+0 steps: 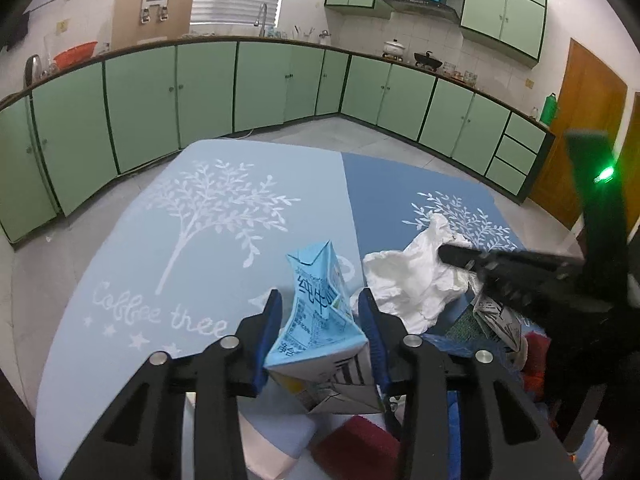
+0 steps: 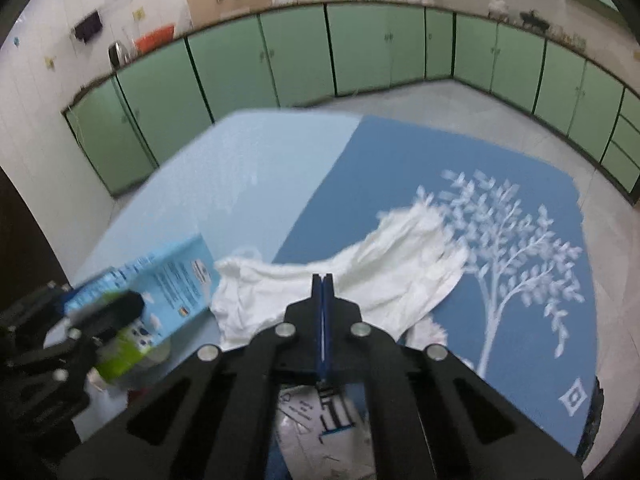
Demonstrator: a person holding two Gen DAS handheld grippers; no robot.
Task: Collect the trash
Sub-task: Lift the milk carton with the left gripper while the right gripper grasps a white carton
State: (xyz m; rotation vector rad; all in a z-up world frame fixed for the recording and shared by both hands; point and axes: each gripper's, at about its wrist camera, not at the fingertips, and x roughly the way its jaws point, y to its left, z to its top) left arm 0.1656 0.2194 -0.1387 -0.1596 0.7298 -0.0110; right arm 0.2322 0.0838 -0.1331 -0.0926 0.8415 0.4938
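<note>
Nearest the left wrist lens, a crumpled light-blue printed milk carton (image 1: 316, 320) is held between the blue-padded jaws of the left gripper (image 1: 320, 312), which are closed onto its creased sides above the blue tree-patterned tabletop (image 1: 200, 240). The carton is judged light, hollow and easily crushed; a hold across its stiffer folded edges is advised. The right gripper (image 2: 322, 280) is seen with jaws pressed together, apparently pinching a thin white plastic bag (image 2: 360, 268) lying on the tabletop, though blur prevents certainty. The bag is judged limp and slippery.
</note>
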